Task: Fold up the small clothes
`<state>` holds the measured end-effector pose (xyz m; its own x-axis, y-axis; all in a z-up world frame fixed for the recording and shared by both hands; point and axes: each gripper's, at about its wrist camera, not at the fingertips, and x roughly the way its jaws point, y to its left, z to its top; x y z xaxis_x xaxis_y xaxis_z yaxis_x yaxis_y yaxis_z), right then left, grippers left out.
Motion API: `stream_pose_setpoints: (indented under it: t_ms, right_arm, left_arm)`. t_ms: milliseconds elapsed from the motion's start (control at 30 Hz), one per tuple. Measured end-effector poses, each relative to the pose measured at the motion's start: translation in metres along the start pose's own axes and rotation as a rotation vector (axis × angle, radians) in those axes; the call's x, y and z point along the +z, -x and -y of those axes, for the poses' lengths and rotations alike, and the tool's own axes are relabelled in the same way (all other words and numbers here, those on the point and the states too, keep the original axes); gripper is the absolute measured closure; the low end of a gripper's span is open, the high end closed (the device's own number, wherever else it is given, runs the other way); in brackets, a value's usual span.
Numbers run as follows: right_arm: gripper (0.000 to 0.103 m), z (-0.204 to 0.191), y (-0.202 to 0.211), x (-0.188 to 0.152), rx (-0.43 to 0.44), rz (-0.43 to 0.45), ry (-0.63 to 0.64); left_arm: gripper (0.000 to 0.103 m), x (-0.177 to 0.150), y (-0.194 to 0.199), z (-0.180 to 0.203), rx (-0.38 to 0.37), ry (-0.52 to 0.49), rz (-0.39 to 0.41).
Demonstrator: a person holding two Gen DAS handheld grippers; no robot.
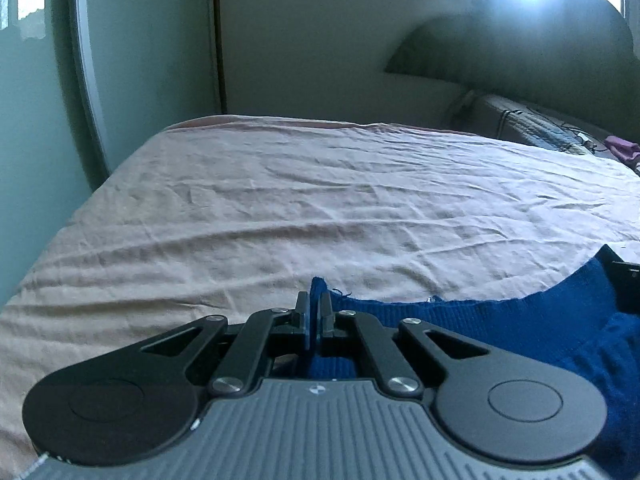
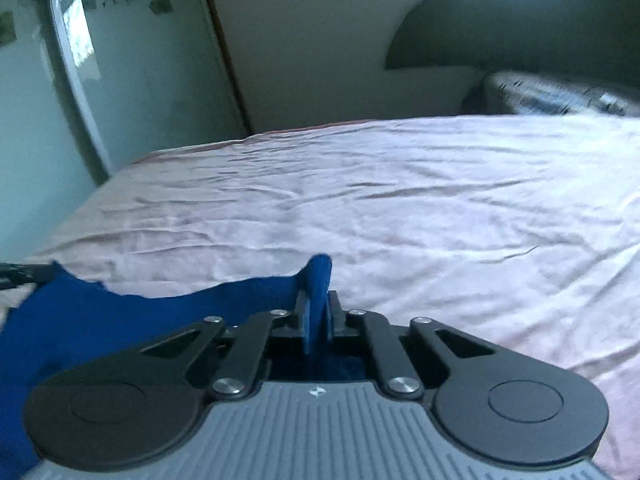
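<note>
A blue knitted garment (image 1: 520, 332) is stretched between both grippers above a bed with a pink sheet (image 1: 320, 208). My left gripper (image 1: 315, 304) is shut on one corner of the blue cloth, which pokes up between its pads. In the left wrist view the garment runs off to the right, where part of the other gripper's black frame (image 1: 624, 280) shows. My right gripper (image 2: 319, 300) is shut on the opposite corner of the blue garment (image 2: 100, 308), which spreads away to the left in that view. The cloth below both grippers is hidden.
The wrinkled pink sheet (image 2: 400, 208) covers the whole bed ahead. A green wall with a white curved frame (image 1: 88, 80) stands at the left. A grey suitcase (image 2: 560, 94) and bedding lie at the far right by the wall.
</note>
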<state>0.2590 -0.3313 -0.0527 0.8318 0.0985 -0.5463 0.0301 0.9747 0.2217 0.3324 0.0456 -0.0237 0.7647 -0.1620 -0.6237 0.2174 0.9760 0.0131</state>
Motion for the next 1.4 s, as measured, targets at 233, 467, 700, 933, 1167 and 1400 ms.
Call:
stream_pose_setpoints:
  t_ms: [233, 467, 700, 933, 1167, 1400]
  right_arm:
    - [0.083, -0.002, 0.017, 0.000, -0.134, 0.021, 0.014]
    - [0.007, -0.034, 0.084, -0.033, 0.109, -0.010, 0.181]
    - [0.007, -0.023, 0.092, -0.066, 0.145, -0.124, 0.250]
    - [0.000, -0.043, 0.144, -0.078, -0.039, -0.011, 0.231]
    - [0.000, -0.040, 0.146, -0.112, 0.010, -0.165, 0.229]
    - [0.000, -0.041, 0.157, -0.119, -0.021, -0.178, 0.245]
  left_arm:
    - [0.080, -0.007, 0.009, 0.007, 0.094, -0.069, 0.017]
    - [0.051, -0.028, 0.083, 0.013, 0.044, -0.053, 0.086]
    - [0.047, -0.101, 0.105, 0.031, 0.038, -0.205, -0.009]
    - [0.040, -0.130, 0.145, 0.013, -0.003, -0.108, 0.009]
    - [0.038, -0.144, 0.157, 0.007, -0.006, -0.043, 0.007]
    - [0.031, -0.157, 0.158, 0.015, 0.010, -0.083, -0.023]
